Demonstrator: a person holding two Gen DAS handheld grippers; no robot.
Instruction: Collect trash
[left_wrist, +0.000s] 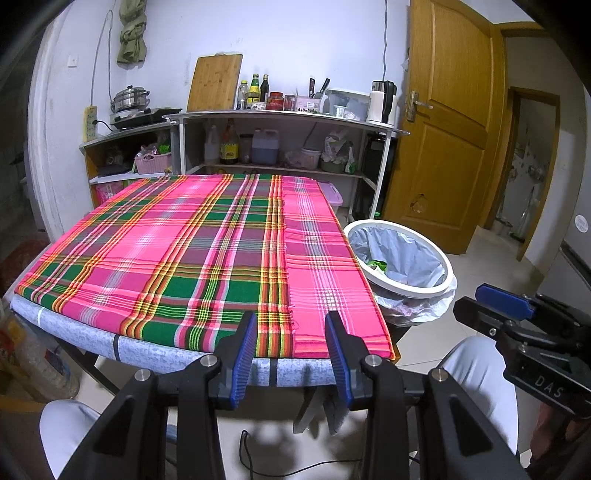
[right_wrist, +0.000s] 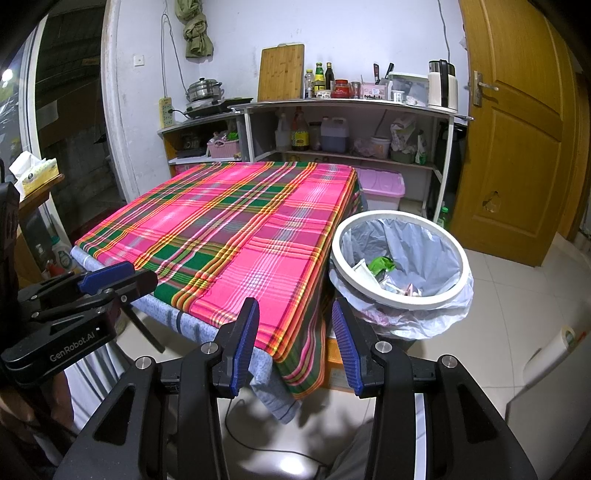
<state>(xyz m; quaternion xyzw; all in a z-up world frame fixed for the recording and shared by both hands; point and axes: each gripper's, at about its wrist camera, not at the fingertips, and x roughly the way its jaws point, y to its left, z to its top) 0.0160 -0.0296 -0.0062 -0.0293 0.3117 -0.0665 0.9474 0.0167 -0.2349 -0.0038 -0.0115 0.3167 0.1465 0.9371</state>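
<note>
White walls, wooden door (right_wrist: 517, 140), tiled floor (right_wrist: 517, 302), cluttered kitchen shelves (right_wrist: 347, 122) behind plaid-covered table (right_wrist: 229, 229).

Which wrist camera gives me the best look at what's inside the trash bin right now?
The right wrist view: the trash bin sits close with its opening toward the camera, showing a green wrapper and paper scraps. The left wrist view has the bin at a shallower angle beside the table, with only a bit of green visible.

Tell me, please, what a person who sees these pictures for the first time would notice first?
The bright pink and green plaid cloth over the table fills the middle of both views. To its right on the floor stands a white-rimmed trash bin with a grey liner, holding a green wrapper and paper scraps. Both tools, left and right, are open and hold nothing, near the table's front edge.
</note>
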